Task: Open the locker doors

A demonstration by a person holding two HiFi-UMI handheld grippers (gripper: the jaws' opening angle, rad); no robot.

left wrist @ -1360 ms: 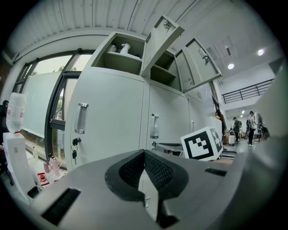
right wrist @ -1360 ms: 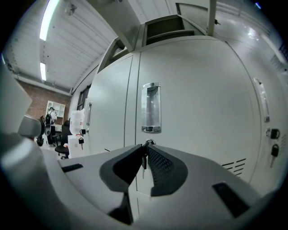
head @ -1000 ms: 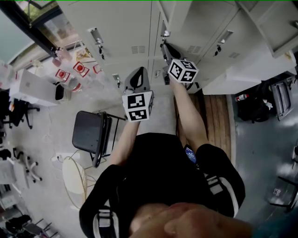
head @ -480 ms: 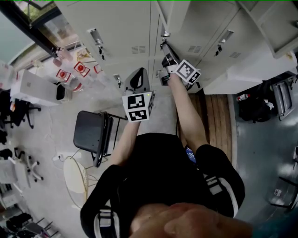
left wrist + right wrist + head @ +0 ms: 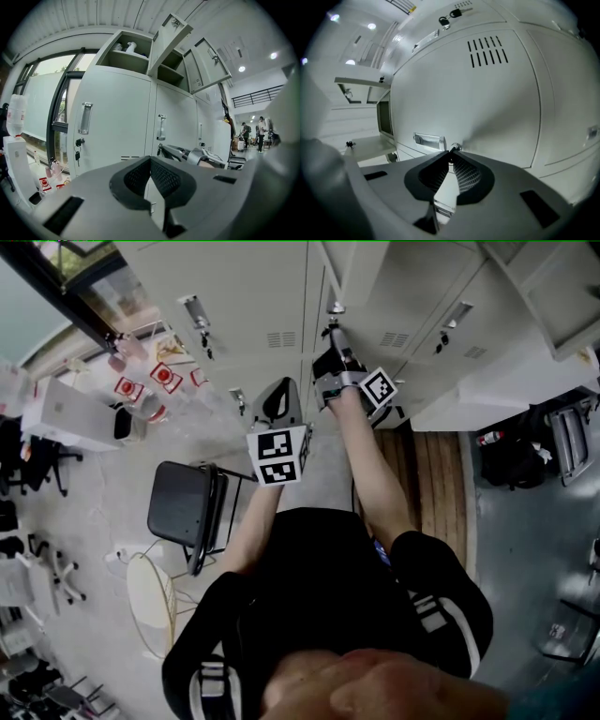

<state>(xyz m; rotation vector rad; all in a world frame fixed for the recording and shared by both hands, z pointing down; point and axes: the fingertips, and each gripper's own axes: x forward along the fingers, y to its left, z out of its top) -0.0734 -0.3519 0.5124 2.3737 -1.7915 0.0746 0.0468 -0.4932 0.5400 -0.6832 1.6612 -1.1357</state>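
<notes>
A row of pale grey locker doors (image 5: 253,296) fills the top of the head view, each with a handle and a key lock. My right gripper (image 5: 331,337) reaches up to the middle door's lock (image 5: 455,147), just beside its recessed handle (image 5: 428,139). Its jaws are closed together on the small key stub at that lock. My left gripper (image 5: 277,401) hovers lower and left, shut with nothing between its pads, facing the left door's handle (image 5: 85,118) and hanging keys (image 5: 78,143). The right gripper (image 5: 187,154) shows there too.
Two upper locker doors (image 5: 171,40) hang open overhead. A black folding chair (image 5: 183,512) and a round white table (image 5: 150,601) stand at lower left, with red-labelled bottles (image 5: 155,381) behind. A wooden platform (image 5: 436,474) lies at the right.
The right gripper has rolled about its own axis, its marker cube turning and shifting a little toward the lock. The left gripper has stayed where it was.
</notes>
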